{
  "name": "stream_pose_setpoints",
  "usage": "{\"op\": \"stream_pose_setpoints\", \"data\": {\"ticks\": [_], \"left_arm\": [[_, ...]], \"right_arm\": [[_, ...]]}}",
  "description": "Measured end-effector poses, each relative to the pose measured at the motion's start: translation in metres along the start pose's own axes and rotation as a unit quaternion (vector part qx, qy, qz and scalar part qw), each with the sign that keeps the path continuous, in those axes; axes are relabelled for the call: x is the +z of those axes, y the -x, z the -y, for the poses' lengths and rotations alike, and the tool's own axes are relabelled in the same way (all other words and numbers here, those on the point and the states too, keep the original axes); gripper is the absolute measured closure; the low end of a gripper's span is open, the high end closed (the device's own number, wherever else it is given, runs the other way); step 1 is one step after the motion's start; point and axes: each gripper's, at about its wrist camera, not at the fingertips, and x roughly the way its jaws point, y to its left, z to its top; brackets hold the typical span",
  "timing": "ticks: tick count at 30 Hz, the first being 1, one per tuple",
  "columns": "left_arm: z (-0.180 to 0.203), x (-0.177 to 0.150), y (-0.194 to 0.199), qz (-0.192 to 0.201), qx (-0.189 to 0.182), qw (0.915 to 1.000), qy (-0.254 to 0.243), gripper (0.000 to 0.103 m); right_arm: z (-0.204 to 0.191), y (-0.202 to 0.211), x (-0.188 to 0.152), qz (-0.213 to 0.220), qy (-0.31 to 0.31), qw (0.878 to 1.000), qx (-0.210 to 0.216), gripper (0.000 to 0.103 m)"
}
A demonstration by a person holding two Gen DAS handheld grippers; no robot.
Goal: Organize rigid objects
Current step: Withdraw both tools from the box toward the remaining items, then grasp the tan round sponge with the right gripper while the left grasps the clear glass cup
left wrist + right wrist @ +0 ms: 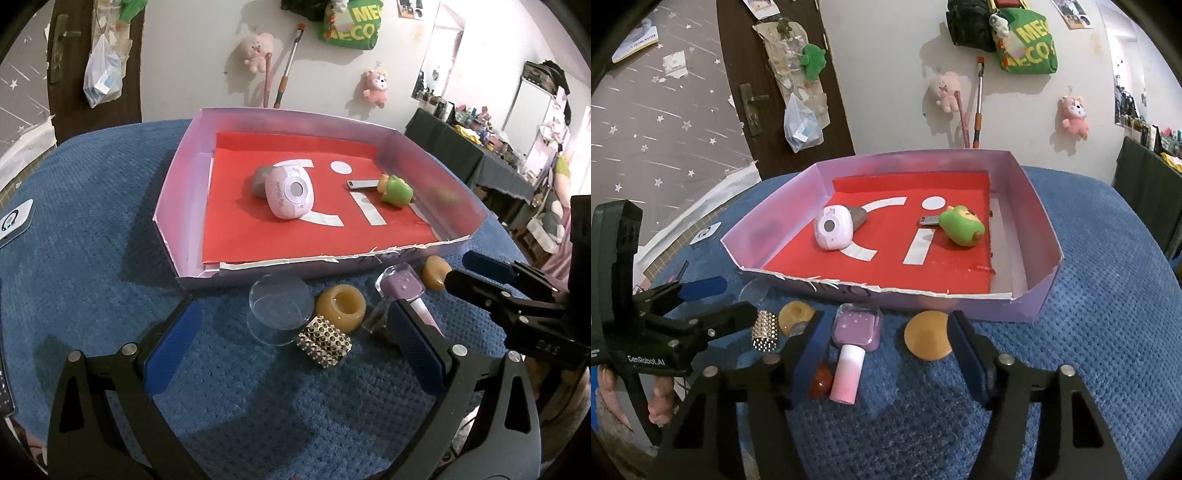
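On the blue-cloth table [1071, 332], in front of a shallow lilac tray [1039, 206] with a red lining, loose items are lying in a row. Moving left to right in the right wrist view: the left gripper [733, 299] is hovering at the far left, its jaws standing apart with nothing between them. Next are lying a clear round lid [753, 291], a studded silver block [766, 332] and an amber ring [796, 314]. A purple nail-polish bottle [855, 328] is lying on its side, its pink cap pointing toward the camera. Beside it is sitting an amber dome [927, 339].

The right gripper [886, 343] is straddling the bottle and the dome together, jaws apart and not yet pressing on either; its right pad is lying just beside the dome's edge.

Inside the tray, a pink toy camera [833, 229], a grey stone [858, 216], a metal flash drive [929, 220] and a green figure [962, 227] are already resting.

Judging from this, closing now could be risky: the jaws might be catching two things at once, pushing the rounded dome sideways or rolling the bottle away, and the small red piece [822, 384] by the left pad could be getting nudged.
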Motion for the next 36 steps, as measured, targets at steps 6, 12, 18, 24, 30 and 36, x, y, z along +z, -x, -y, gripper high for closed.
{"op": "stream_pose_setpoints", "data": {"ticks": [6,12,18,24,30,36], "left_arm": [[-0.001,-0.002,-0.001,-0.002,-0.004,1.0,0.002,0.014],[-0.004,-0.006,-0.005,-0.009,-0.008,0.9999,0.006,0.026],[-0.014,-0.004,-0.008,-0.009,0.004,0.9998,0.017,0.033],[-0.019,-0.005,-0.011,-0.011,0.026,0.9995,0.011,0.034],[-0.019,-0.005,-0.012,-0.011,0.024,0.9996,0.01,0.034],[-0.02,-0.004,-0.015,-0.009,0.023,0.9997,0.003,0.034]], "right_arm": [[0.002,-0.005,-0.005,-0.012,-0.005,1.0,-0.003,0.044],[0.01,-0.009,-0.007,-0.019,-0.017,1.0,-0.01,0.049],[0.02,-0.013,-0.007,-0.025,-0.035,0.999,-0.026,0.053],[0.025,-0.019,-0.008,-0.034,-0.036,0.998,-0.045,0.054],[0.021,-0.028,-0.01,-0.045,-0.022,0.997,-0.056,0.055],[0.018,-0.037,-0.008,-0.051,-0.006,0.996,-0.069,0.055]]}}
